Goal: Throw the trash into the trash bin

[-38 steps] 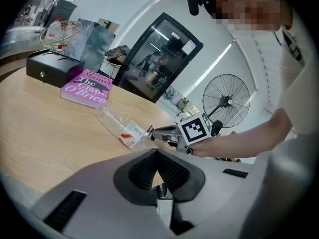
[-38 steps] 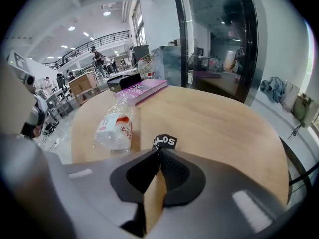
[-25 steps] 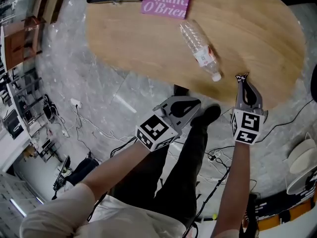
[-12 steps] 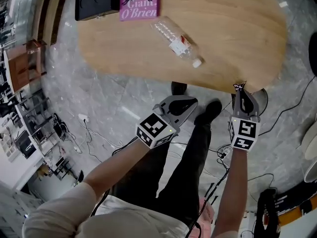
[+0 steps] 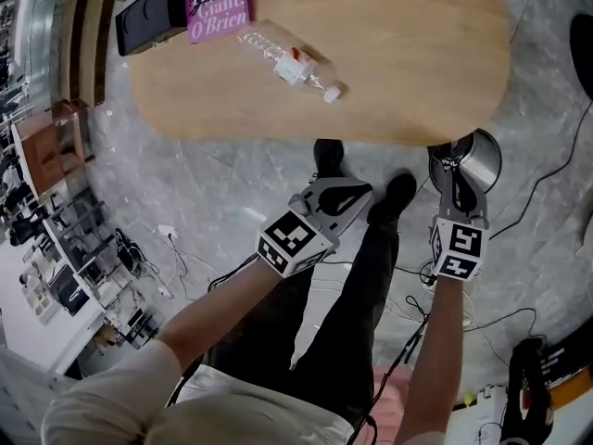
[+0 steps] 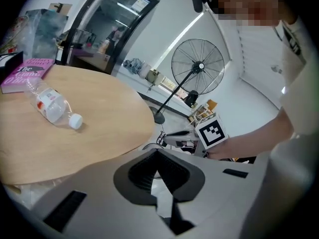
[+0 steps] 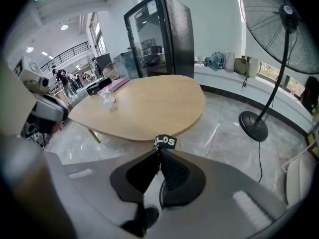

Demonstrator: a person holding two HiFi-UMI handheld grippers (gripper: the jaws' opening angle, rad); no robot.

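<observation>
A crushed clear plastic bottle (image 5: 292,63) lies on the oval wooden table (image 5: 417,72), also visible in the left gripper view (image 6: 52,106). My right gripper (image 5: 451,167) is shut on a small black scrap with white letters (image 7: 165,142), which sticks out past the jaw tips. In the head view its tip hangs over a shiny metal bin (image 5: 477,156) standing on the floor by the table's edge. My left gripper (image 5: 359,191) is shut with nothing in it, held above the person's legs, left of the right one.
A pink book (image 5: 218,3) and a black box (image 5: 148,12) lie at the table's far end. The person's dark shoes (image 5: 394,197) stand under the grippers. Cables (image 5: 185,248) run over the grey floor. A standing fan (image 7: 279,14) and a black fridge (image 7: 162,34) are nearby.
Both grippers have drawn back from the table and moved right; the table and bottle slid up-left in the head view. The metal bin has come into view under the right gripper's tip.
</observation>
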